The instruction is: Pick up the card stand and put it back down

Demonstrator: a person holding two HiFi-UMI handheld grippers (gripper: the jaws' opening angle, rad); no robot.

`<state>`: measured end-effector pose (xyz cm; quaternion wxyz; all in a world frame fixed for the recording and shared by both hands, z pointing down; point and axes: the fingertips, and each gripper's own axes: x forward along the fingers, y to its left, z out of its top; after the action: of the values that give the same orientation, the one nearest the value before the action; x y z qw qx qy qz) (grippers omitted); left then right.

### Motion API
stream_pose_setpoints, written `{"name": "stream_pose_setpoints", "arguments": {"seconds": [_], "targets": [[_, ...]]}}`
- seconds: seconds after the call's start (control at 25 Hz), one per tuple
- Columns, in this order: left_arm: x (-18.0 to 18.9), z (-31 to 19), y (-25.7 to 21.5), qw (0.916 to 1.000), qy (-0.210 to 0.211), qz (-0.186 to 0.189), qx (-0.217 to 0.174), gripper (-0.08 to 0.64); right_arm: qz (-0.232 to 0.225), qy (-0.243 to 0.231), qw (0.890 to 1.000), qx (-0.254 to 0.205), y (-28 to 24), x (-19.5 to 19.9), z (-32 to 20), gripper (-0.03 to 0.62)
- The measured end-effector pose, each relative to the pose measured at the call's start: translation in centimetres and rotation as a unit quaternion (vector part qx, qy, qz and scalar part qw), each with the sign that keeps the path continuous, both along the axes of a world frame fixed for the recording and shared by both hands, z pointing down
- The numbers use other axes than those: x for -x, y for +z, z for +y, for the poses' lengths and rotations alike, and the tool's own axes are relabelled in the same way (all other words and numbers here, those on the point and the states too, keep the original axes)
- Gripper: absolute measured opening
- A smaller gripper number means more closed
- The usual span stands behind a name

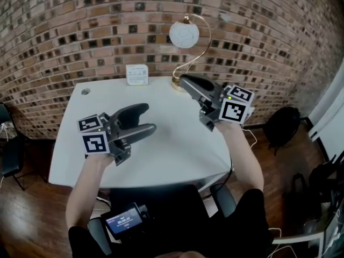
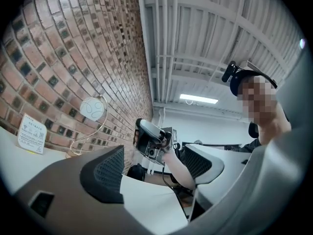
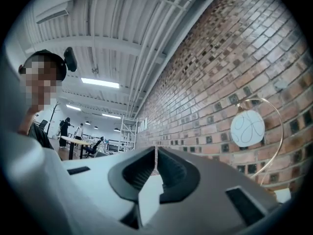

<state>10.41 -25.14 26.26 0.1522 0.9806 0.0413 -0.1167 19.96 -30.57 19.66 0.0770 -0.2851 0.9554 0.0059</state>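
Note:
The card stand (image 1: 137,74), a small white upright sign, stands at the far edge of the white table (image 1: 177,149), against the brick wall. It also shows at the far left of the left gripper view as the card stand (image 2: 31,133). My left gripper (image 1: 149,117) hovers over the table's middle, open and empty, well short of the stand. Its jaws stand wide apart around the left gripper (image 2: 154,168). My right gripper (image 1: 184,80) is raised near the lamp, to the right of the stand. Its jaws meet at the tips of the right gripper (image 3: 156,152), with nothing between them.
A lamp with a white globe (image 1: 184,35) on a curved gold stem has its base (image 1: 176,83) on the table just right of the stand. The brick wall (image 1: 64,31) runs behind the table. A dark bag (image 1: 282,125) sits on the wooden floor at right.

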Motion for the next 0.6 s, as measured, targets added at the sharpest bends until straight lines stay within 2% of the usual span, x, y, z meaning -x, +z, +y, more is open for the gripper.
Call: {"name": "stream_pose_setpoints", "arguments": {"seconds": [0.2,0.6], "targets": [[0.0,1.5,-0.9,1.0,0.003,0.002,-0.003,0.385,-0.014,0.009,1.0,-0.025,-1.6,-0.2,3.1,0.026],[-0.9,6.3,-0.4,0.9999,0.011,-0.003,0.01,0.385,-0.037,0.0,0.998,-0.055,-1.5,-0.4,11.2,0.025]]}}
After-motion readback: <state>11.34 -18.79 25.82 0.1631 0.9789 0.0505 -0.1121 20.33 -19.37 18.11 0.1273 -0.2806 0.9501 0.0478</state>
